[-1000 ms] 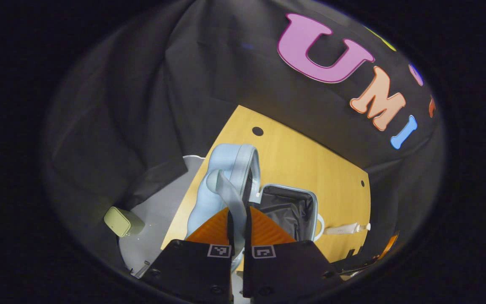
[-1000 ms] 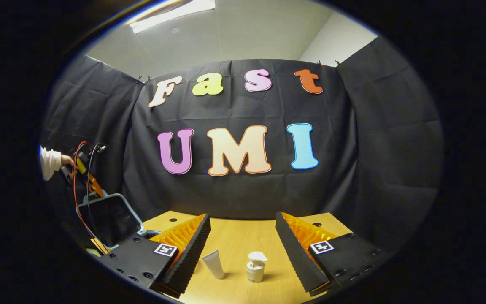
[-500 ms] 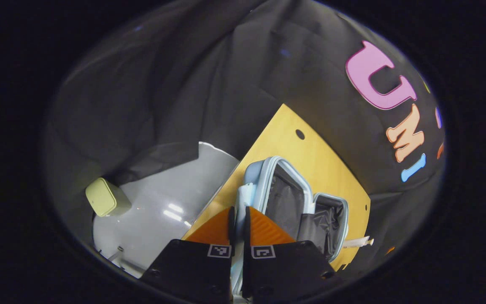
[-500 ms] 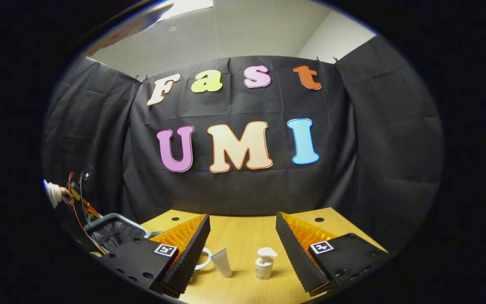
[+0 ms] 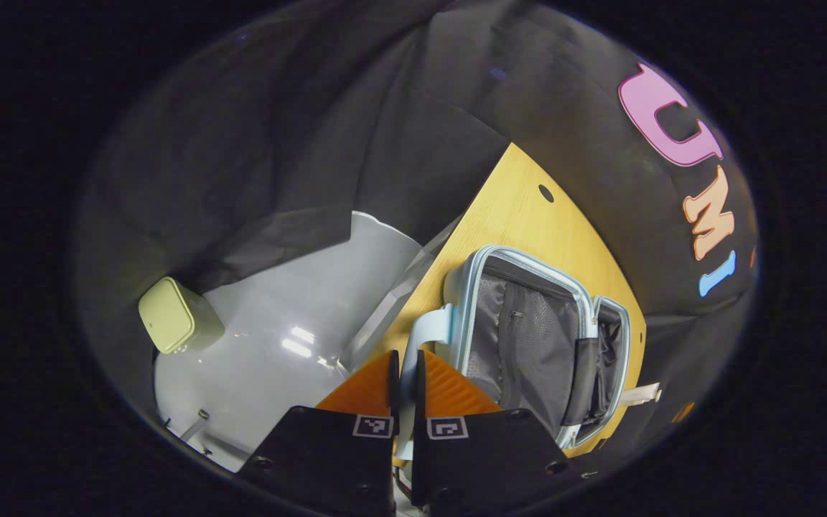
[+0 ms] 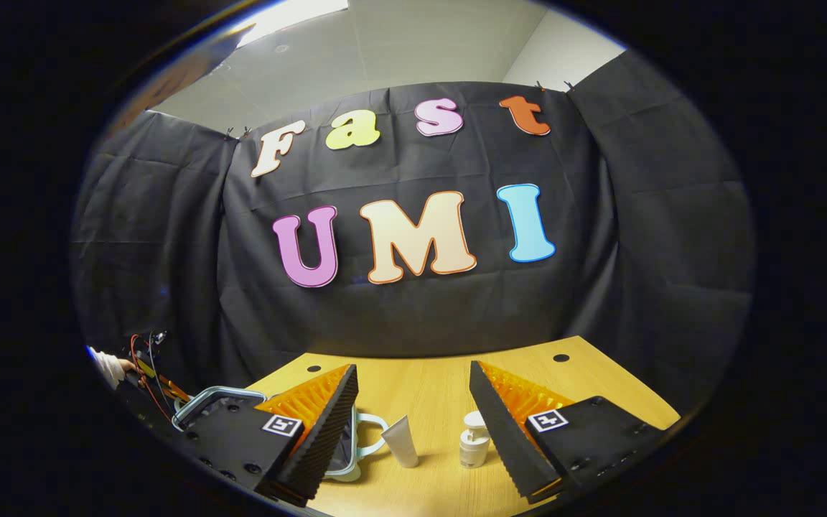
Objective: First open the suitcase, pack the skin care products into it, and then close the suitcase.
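Left gripper (image 5: 404,373): fingers closed on the pale blue strap (image 5: 413,345) at the edge of the suitcase (image 5: 528,337). Compared with a second ago, the lid has swung from upright down to nearly flat, so both dark-lined halves now lie open on the wooden table (image 5: 528,222), with the mesh pocket of the lid facing up. The left gripper view has also turned, bringing more of the grey floor (image 5: 270,337) into sight.

Right gripper (image 6: 413,424): fingers spread wide apart, gripping nothing, above the table. Between them stand a white tube (image 6: 403,451) and a white pump bottle (image 6: 472,446), both upright on the tabletop and just beside each other. Over the last second both have shifted up and right in the right gripper view.

A suitcase handle loop shows just left of the tube, partly hidden behind the right gripper's left finger (image 6: 327,424). At far left a hand (image 6: 118,366) holds the other gripper, with red cables. A pale green box (image 5: 169,324) sits on the floor, well apart from the table.
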